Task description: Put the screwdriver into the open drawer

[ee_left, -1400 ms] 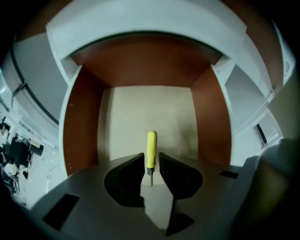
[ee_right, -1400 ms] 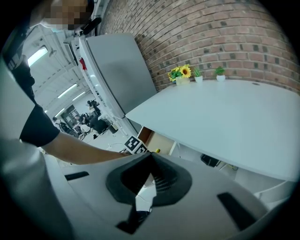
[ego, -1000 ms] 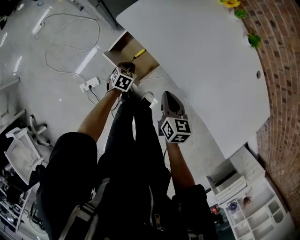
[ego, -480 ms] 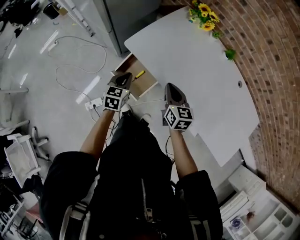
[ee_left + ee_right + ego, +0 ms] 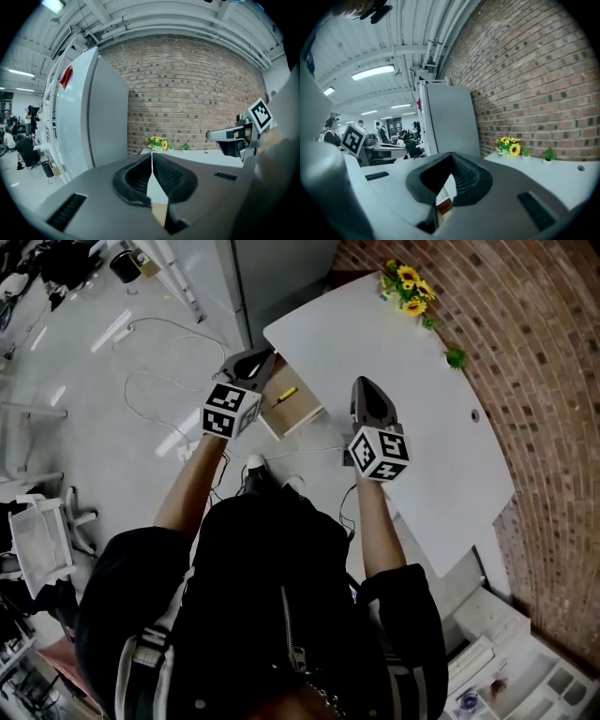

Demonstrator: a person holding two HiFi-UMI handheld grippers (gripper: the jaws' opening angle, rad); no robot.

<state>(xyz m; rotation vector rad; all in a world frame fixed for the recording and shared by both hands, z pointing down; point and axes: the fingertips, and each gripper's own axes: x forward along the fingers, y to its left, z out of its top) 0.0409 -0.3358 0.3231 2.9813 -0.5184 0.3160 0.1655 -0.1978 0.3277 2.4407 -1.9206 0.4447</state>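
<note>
A yellow-handled screwdriver (image 5: 286, 393) lies inside the open wooden drawer (image 5: 305, 413), which sticks out from the left edge of the white table (image 5: 412, 399). My left gripper (image 5: 251, 362) hovers just left of the drawer; its jaws are shut and empty in the left gripper view (image 5: 151, 157). My right gripper (image 5: 366, 390) is over the table edge, just right of the drawer. Its jaws are also shut with nothing between them (image 5: 451, 157). Each gripper shows in the other's view: the right gripper (image 5: 234, 136) and the left gripper's marker cube (image 5: 354, 137).
A tall grey cabinet (image 5: 281, 277) stands behind the drawer. Sunflowers (image 5: 408, 282) sit at the table's far end by the brick wall (image 5: 525, 352). White cables and a power strip (image 5: 180, 442) lie on the floor at left. White shelving (image 5: 506, 662) is at bottom right.
The left gripper has pulled back from the drawer's front edge to its left side, and the right gripper has come up level with the drawer. The screwdriver stayed in the drawer.
</note>
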